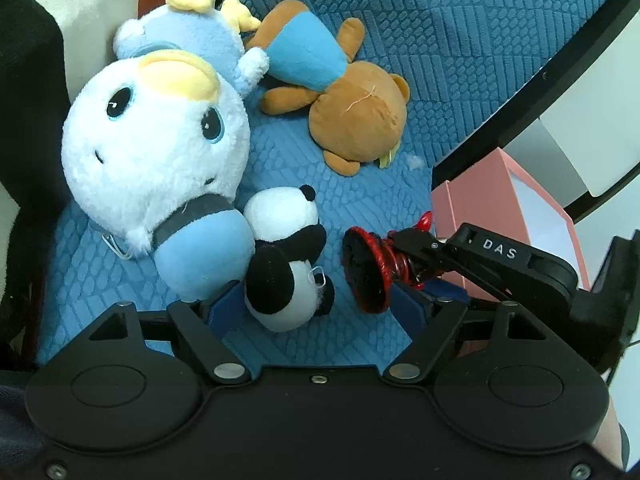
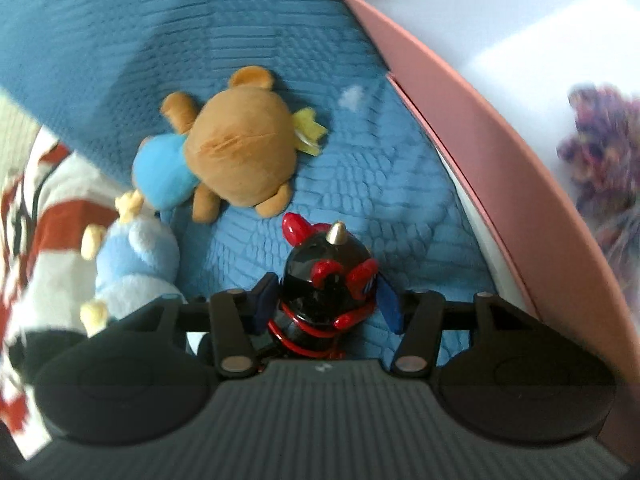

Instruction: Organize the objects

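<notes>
Four plush toys lie on the blue cover (image 1: 460, 60): two white-and-blue ones (image 1: 156, 136) (image 1: 188, 36), one brown bear (image 1: 352, 116), one panda (image 1: 288, 264). One black-and-red spring toy (image 1: 368, 268) sits beside the panda. One pink box (image 1: 480, 208) stands beyond it.

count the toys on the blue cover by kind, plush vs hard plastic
plush toys: 4 (white-and-blue plush, smaller light blue plush, brown bear, panda)
hard plastic toys: 1 (black-and-red figure, between the right gripper's pads)
total: 5
</notes>
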